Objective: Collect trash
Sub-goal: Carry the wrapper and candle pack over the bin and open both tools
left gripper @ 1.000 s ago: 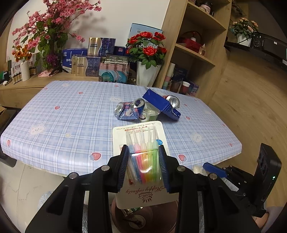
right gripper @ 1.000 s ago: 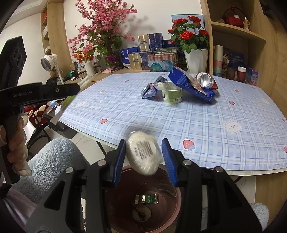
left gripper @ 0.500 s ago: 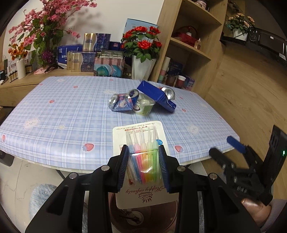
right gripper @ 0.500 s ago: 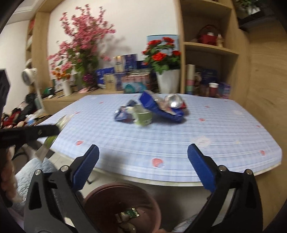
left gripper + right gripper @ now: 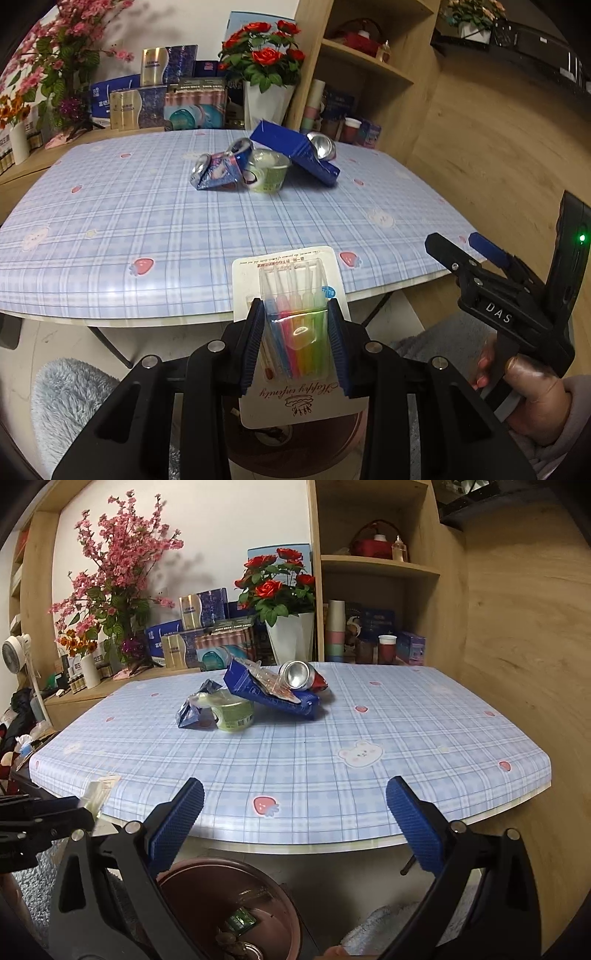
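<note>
My left gripper is shut on a blister pack of coloured interdental brushes, held over the brown trash bin below the table's front edge. My right gripper is open and empty above the same bin, which holds some trash. It also shows at the right in the left wrist view. On the table lie a crushed blue can, a green cup, a blue carton and a silver can.
The table has a blue plaid cloth with a curved front edge. Behind it stand a white vase of red roses, boxes, pink blossoms and a wooden shelf. A grey fluffy rug lies on the floor at the left.
My right gripper opened and let the white crumpled wad drop; it is gone from the jaws. Both grippers drew back a little from the table. The left gripper kept hold of the brush pack.
</note>
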